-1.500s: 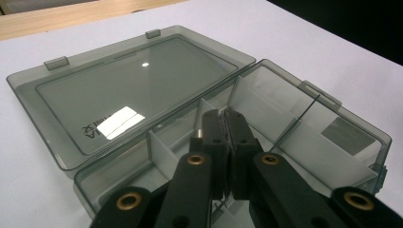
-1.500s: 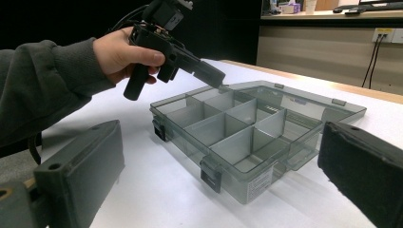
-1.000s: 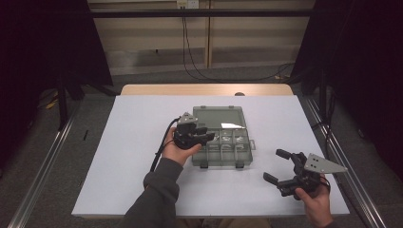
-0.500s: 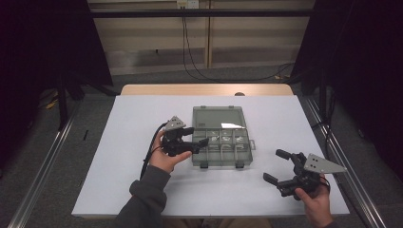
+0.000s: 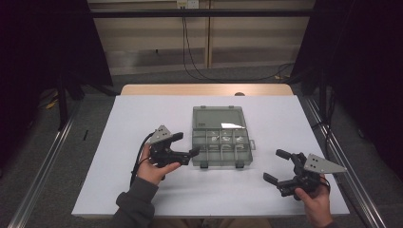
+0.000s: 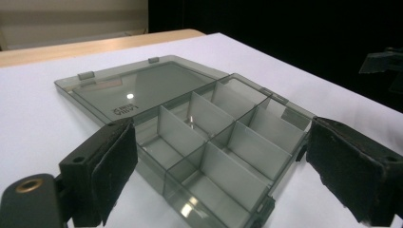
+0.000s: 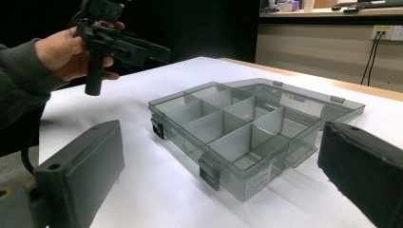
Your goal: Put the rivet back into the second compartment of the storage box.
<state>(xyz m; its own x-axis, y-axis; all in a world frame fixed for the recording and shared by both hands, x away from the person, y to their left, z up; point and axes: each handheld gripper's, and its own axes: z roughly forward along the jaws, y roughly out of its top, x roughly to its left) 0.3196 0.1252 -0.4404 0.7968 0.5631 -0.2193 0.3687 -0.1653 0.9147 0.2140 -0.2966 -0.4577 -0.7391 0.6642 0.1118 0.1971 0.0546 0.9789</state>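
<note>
A smoky clear plastic organizer box (image 5: 221, 142) lies open in the middle of the white table (image 5: 142, 114), its lid (image 5: 218, 117) folded flat toward the far side. Dividers split its tray (image 6: 223, 142) into several empty compartments (image 7: 228, 126). My left gripper (image 5: 184, 146) is open, held just left of the box with nothing between its jaws. My right gripper (image 5: 278, 166) is open too, off the box's near right corner and apart from it. Two latches (image 7: 209, 173) hang on the box's front wall.
The wooden tabletop edge (image 5: 204, 89) shows beyond the white sheet. Metal rails (image 5: 43, 166) run along both sides of the table. Cables (image 5: 190, 42) hang down the back wall. A black cable (image 5: 138, 159) trails from the left gripper.
The left gripper has drawn back leftward off the box and now sits beside its left edge. The right gripper has held still.
</note>
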